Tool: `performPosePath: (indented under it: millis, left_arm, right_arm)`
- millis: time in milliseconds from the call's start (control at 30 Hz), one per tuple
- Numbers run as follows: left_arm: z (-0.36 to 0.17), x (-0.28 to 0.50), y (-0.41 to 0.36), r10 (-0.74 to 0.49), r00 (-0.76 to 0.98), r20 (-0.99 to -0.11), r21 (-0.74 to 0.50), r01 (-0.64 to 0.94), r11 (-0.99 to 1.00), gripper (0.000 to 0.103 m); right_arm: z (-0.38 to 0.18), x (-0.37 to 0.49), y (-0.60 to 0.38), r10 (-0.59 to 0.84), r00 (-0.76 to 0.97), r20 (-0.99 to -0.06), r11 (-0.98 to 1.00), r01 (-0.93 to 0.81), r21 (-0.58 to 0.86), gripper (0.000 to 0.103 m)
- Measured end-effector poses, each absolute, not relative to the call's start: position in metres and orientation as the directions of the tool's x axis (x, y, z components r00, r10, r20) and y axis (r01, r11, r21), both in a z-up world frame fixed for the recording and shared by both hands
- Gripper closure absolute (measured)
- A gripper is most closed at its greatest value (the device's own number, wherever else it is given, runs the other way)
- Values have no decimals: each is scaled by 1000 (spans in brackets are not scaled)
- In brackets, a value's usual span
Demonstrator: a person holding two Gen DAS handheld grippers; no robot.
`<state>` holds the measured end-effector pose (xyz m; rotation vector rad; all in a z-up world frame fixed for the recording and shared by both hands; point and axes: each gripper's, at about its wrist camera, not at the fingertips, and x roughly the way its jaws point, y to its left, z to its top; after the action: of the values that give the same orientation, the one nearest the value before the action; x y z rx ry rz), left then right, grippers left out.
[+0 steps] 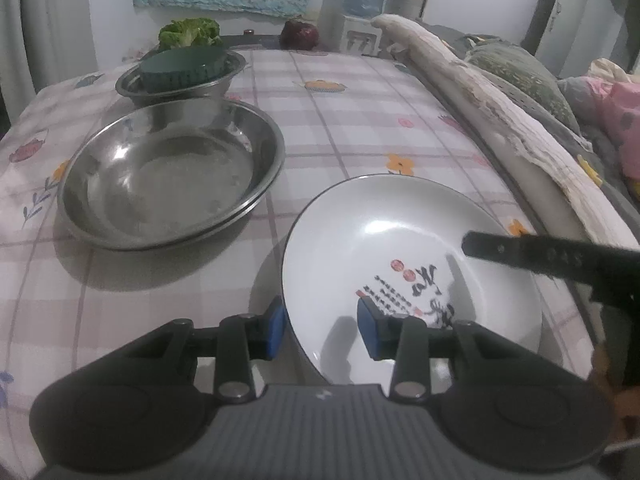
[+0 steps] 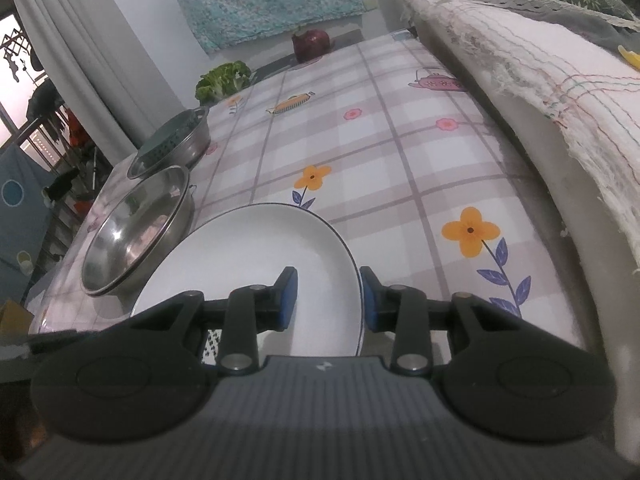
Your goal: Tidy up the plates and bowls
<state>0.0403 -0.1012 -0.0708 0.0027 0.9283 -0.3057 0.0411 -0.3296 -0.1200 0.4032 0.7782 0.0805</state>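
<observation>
A white plate (image 1: 400, 240) with black calligraphy lies on the checked tablecloth (image 1: 340, 120). My left gripper (image 1: 322, 328) is open across its near-left rim, one blue pad outside and one over the plate's inside, neither pressing. In the right wrist view my right gripper (image 2: 329, 298) is open across the same plate's (image 2: 248, 256) right rim, whose edge runs close beside the outer pad. One of the right gripper's black fingers (image 1: 520, 250) reaches over the plate. A wide steel dish (image 1: 168, 176) stands to the left, and behind it a smaller steel bowl (image 1: 180, 80) holds a green dish (image 1: 184, 66).
Broccoli (image 1: 190, 32) and a red onion (image 1: 300, 32) lie at the table's far edge. A cloth-draped ledge (image 1: 500, 112) with cushions runs along the right side. In the right wrist view the steel dish (image 2: 136, 228) sits close to the plate's left.
</observation>
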Motion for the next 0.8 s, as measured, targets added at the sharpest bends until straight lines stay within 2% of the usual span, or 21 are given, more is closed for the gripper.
performPosePath:
  millis: [300, 800]
  left_arm:
    - [-71, 34, -98, -273, 560, -782, -134, 276, 952, 64]
    - [-76, 49, -105, -223, 590, -776, -75, 264, 962, 64]
  right_arm:
    - [-120, 39, -330, 220, 715, -664, 920, 73, 384, 70]
    - [-123, 28, -329, 223, 714, -663, 921, 68, 383, 71]
